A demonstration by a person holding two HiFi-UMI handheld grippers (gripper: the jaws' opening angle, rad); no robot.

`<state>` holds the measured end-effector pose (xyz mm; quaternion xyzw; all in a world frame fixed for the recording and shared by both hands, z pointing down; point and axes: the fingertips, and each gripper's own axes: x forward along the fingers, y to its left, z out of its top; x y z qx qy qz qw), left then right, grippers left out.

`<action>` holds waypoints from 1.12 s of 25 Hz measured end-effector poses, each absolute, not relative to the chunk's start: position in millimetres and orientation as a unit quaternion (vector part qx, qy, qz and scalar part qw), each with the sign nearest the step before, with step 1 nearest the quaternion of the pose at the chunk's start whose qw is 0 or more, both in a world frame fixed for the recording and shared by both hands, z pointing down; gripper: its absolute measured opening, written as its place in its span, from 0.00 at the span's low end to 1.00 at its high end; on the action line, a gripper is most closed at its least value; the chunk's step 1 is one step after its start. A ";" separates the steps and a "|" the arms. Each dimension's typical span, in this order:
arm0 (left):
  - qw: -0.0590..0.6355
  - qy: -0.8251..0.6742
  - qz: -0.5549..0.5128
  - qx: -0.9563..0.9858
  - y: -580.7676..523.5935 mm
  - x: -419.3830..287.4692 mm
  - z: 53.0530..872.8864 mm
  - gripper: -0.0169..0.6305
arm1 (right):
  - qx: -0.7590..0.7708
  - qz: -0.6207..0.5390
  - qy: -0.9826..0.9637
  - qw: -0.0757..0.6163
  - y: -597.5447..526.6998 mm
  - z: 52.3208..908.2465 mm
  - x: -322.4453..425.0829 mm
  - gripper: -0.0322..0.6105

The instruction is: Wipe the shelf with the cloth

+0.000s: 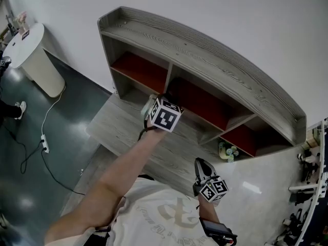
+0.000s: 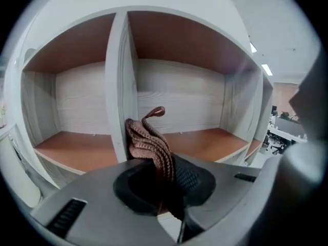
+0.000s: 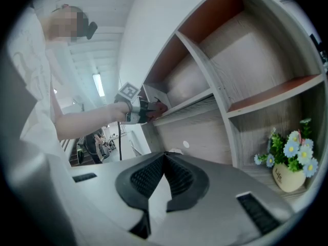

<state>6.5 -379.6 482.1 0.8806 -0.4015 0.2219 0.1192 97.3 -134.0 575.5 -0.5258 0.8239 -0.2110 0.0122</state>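
The grey wooden shelf (image 1: pixel 205 55) has red-brown compartments and a wide lower ledge (image 1: pixel 123 129). My left gripper (image 1: pixel 154 108) reaches out over that ledge toward the upright divider (image 2: pixel 119 86) between two compartments. It (image 2: pixel 164 160) is shut on a brown knitted cloth (image 2: pixel 148 140), which sticks up bunched from the jaws, just in front of the divider. My right gripper (image 1: pixel 201 164) hangs back near my body, away from the shelf. Its jaws (image 3: pixel 165 157) are shut with nothing between them. The left gripper (image 3: pixel 139 110) also shows in the right gripper view.
A small pot of flowers (image 1: pixel 227 151) (image 3: pixel 289 160) stands on the lower ledge at the right end. A white round bin (image 1: pixel 32 55) stands on the floor at the left, with a cable and power strip (image 1: pixel 45 143) beside it. Office chairs (image 1: pixel 307 178) are at the right.
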 end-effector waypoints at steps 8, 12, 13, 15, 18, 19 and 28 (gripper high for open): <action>0.106 -0.359 0.182 0.909 -341.3 -25.5 498.0 0.13 | -0.534 -0.206 0.820 0.012 -142.7 572.7 63.6 0.06; 0.116 -0.338 0.175 0.918 -321.5 -50.4 517.7 0.13 | -0.540 -0.205 0.816 0.010 -146.3 571.4 48.3 0.06; 0.117 -0.332 0.173 0.920 -317.1 -56.1 521.6 0.13 | -0.541 -0.206 0.815 0.010 -147.0 571.7 43.8 0.06; 0.122 -0.320 0.164 0.925 -307.5 -66.4 526.8 0.13 | -0.542 -0.207 0.815 0.009 -148.0 573.1 34.5 0.06; 0.129 -0.311 0.153 0.929 -294.9 -83.4 536.2 0.13 | -0.537 -0.206 0.818 0.008 -150.0 574.4 21.2 0.06; 0.131 -0.313 0.149 0.929 -291.6 -89.5 539.1 0.13 | -0.535 -0.205 0.820 0.007 -150.8 573.9 17.4 0.06; 0.147 -0.353 0.121 0.916 -284.4 -134.0 539.7 0.13 | -0.501 -0.198 0.843 0.006 -162.0 566.8 4.3 0.06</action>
